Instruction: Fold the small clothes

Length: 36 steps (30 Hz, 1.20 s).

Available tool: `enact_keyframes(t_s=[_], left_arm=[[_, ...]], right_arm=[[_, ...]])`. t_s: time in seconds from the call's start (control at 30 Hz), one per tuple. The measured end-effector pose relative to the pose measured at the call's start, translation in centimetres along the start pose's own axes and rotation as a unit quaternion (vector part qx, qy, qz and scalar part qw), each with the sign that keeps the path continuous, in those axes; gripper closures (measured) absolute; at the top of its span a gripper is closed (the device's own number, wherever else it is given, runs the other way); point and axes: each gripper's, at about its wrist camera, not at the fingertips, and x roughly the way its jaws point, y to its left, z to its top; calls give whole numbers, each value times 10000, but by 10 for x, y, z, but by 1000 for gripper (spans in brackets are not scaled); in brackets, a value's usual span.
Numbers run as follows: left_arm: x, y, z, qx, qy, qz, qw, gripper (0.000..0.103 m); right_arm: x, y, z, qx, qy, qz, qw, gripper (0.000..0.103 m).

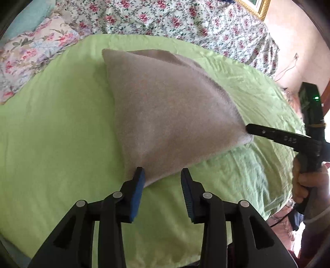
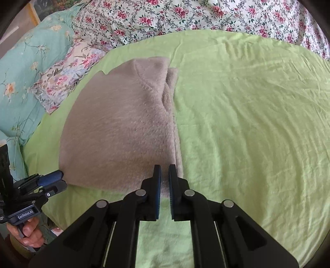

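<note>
A fuzzy beige garment [image 1: 165, 107] lies folded on the green sheet [image 1: 51, 134]. My left gripper [image 1: 163, 171] stands open at the garment's near corner. The cloth's edge lies between the jaws, brushing the left pad [image 1: 139, 185], and the right pad is clear of it. My right gripper [image 2: 165, 167] has its jaws nearly together on the garment's [image 2: 119, 127] near right corner, with fabric in the narrow gap. In the left wrist view the right gripper [image 1: 247, 128] pinches that corner drawn out to a point. The left gripper [image 2: 59, 177] shows at the right wrist view's lower left.
Floral bedding [image 2: 206, 16] is heaped along the far side of the bed, with a turquoise pillow [image 2: 24, 72] and a floral pillow [image 2: 68, 72] at the left. Green sheet [image 2: 247, 123] spreads wide to the garment's right. A hand [image 1: 305, 181] holds the right gripper's handle.
</note>
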Motion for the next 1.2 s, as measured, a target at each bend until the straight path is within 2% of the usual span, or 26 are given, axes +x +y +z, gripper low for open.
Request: enact_keyframes(t_s=[0.03,0.1,0.2,0.27,0.3,0.37,0.47,0.53,0.63,0.73,0.9,0.97,1.2], left_arm=[[-5,0,-2,-19,0,29,10000,59],[-14,2,-6,-79,-37,85,9999,55],[-27,9,-11,-166,-62,174,9997,42],[-32,11,-15,-195,-60,340,9992,31],[-34,12,-17,-195,-67,412,9989,29],[-36,11,-21,-170,-70,562,9983,20],[-39,11,-27,-122,-68,705,9974,18],[-41,11,-29,-94,-54,784,9969,17],[-46,11,-32,-26,-71,898,9959,16],[-53,11,-35,67,-112,1031,9946,15],[-60,6,-39,170,-160,1217,9923,5],[-59,5,-37,179,-220,1338,9906,2],[-46,10,-21,112,-124,1560,9876,1]], right_arm=[[-3,2,-1,-5,-11,0,10000,89],[-13,6,-4,-42,-64,28,10000,86],[-29,13,-9,-129,-218,39,9997,73],[-37,17,-14,-197,-291,65,9994,65],[-40,19,-17,-229,-300,71,9993,61],[-43,23,-24,-272,-271,91,9992,58],[-43,26,-37,-327,-112,158,9993,48],[-42,28,-45,-378,-34,170,9991,35],[-43,29,-55,-464,65,176,9987,26],[-48,31,-61,-507,99,179,9985,22],[-57,30,-64,-496,-30,220,9985,14],[-56,29,-62,-470,-42,221,9986,14],[-46,36,-58,-460,-24,364,9983,14]])
